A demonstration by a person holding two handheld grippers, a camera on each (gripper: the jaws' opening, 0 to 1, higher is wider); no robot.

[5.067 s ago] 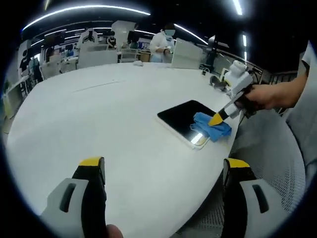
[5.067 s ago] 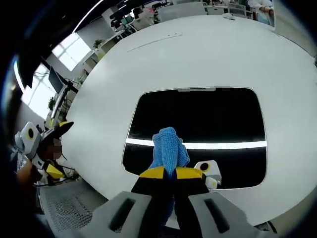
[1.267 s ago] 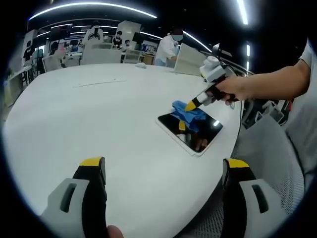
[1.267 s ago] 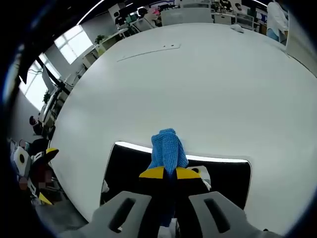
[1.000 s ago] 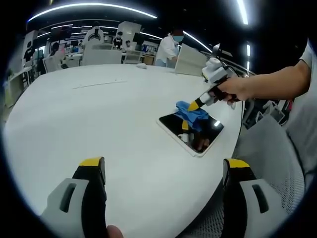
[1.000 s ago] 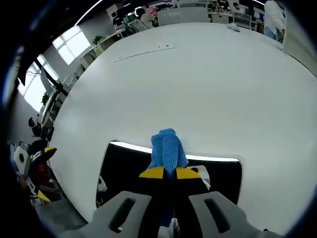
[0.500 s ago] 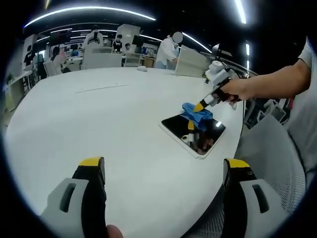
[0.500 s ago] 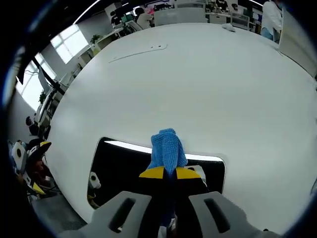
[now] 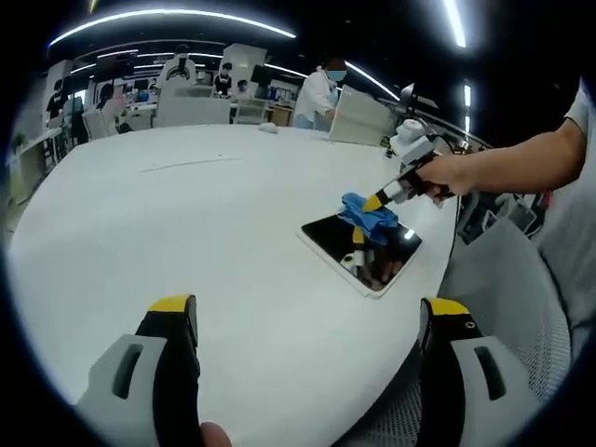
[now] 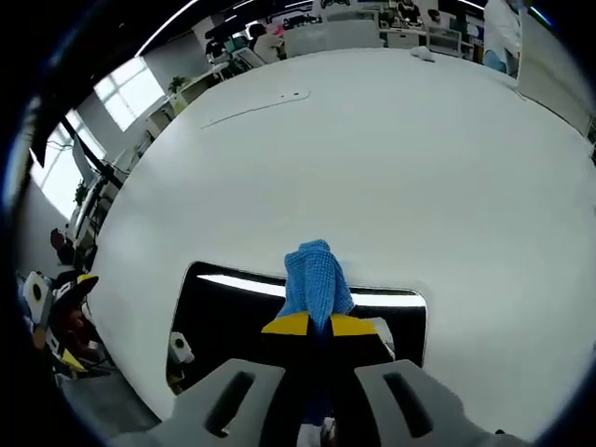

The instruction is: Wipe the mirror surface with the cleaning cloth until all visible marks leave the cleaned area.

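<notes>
There, cloth (image 10: 315,279) between right claw (image 10: 315,325) tips.

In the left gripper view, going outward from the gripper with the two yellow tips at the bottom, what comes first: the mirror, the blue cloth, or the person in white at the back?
1. Mirror: flat on the white table, nearest, right of centre.
2. Blue cloth: on the mirror's far part, pinched by the right gripper.
3. Person in white: standing beyond the table's far edge, farthest.

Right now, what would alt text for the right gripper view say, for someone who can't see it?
The right gripper, its yellow-tipped fingers shut on a blue cleaning cloth, holds the cloth against a dark rectangular mirror lying flat on a large white table. A bright strip of light reflects across the mirror, and an office with desks and windows lies beyond the table.
</notes>
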